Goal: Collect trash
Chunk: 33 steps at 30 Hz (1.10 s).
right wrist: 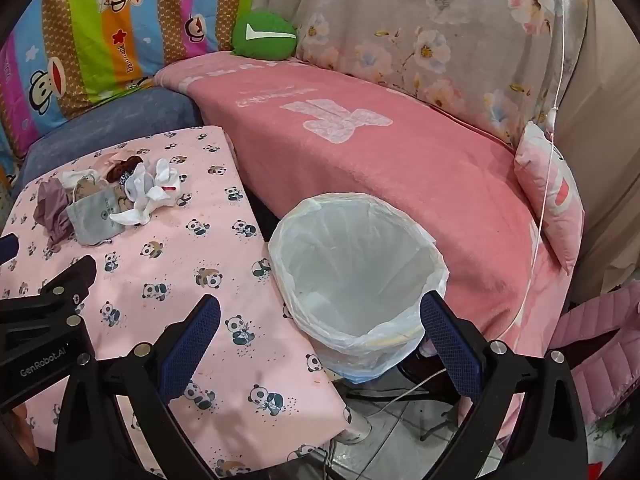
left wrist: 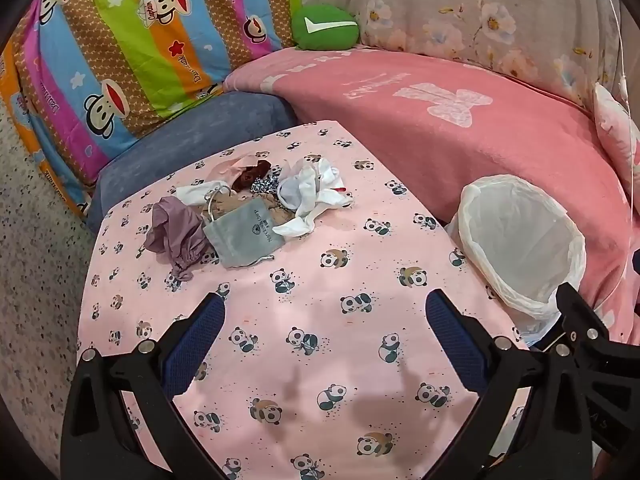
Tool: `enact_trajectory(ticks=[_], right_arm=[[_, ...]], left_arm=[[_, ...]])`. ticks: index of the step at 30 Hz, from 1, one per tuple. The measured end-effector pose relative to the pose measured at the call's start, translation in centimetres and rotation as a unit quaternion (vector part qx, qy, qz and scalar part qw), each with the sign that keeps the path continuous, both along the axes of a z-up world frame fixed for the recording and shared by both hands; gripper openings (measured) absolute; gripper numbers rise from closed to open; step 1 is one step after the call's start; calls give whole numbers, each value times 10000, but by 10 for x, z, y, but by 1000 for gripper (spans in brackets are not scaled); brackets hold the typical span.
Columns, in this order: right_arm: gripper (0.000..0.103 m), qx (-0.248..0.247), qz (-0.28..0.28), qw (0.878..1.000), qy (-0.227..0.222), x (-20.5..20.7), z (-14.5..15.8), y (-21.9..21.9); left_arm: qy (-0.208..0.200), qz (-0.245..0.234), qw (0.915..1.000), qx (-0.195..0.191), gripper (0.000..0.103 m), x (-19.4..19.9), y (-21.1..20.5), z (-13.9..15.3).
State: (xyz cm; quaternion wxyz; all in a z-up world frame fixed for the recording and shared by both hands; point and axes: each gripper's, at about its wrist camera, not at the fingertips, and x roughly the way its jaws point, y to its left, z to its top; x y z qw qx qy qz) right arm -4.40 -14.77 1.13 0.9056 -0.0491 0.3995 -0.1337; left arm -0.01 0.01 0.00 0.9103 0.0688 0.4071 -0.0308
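Left claw and right claw, both released and holding nothing, hover over the near end of the panda-print tabletop. Just beside the tabletop's right edge stands the lined trash bin. At the tabletop's far end lies the trash pile of crumpled cloths and pouches.

A pink table cover carries black-and-white pandas. On it lie a grey drawstring pouch, mauve cloth and white fabric. The translucent white bin liner adjoins a salmon-pink blanket.
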Motion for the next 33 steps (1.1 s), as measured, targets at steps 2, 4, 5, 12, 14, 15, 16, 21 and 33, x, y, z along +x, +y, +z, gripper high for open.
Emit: enact_trajectory(ticks=[2,4,5,12,14,15,16,21,33], right_arm=[[98,3,-4,10000,0,0,0,-1],[98,11,-1,10000,2,0,0,-1],[98,7,-1,10000,3,0,0,-1],[98,15,-16,10000,2,2,4,-6],[98,15,-13,10000,-7,1,2,-4],[98,10,-11,10000,-7,1,2,-4],[98,4,-9,10000,-8,2,3,-4],[98,0,-47,10000,-36,1,2,-7],[98,-26,-94,9999,-54,2,4,-6]], left_arm=[[29,12,10000,-11,96,0,0,0],[72,24,10000,-43,96,0,1,-1],[86,33,9999,-38,96,0,1,-1],[118,-32,9999,-73,96,3,-5,1],[119,-32,9999,-69,96,3,-6,1],[117,-33,9999,-71,96,4,-6,1],[113,-31,9999,-70,96,4,-6,1],[122,-36,9999,-51,96,4,-7,1],[114,-38,9999,-7,96,7,-8,1]])
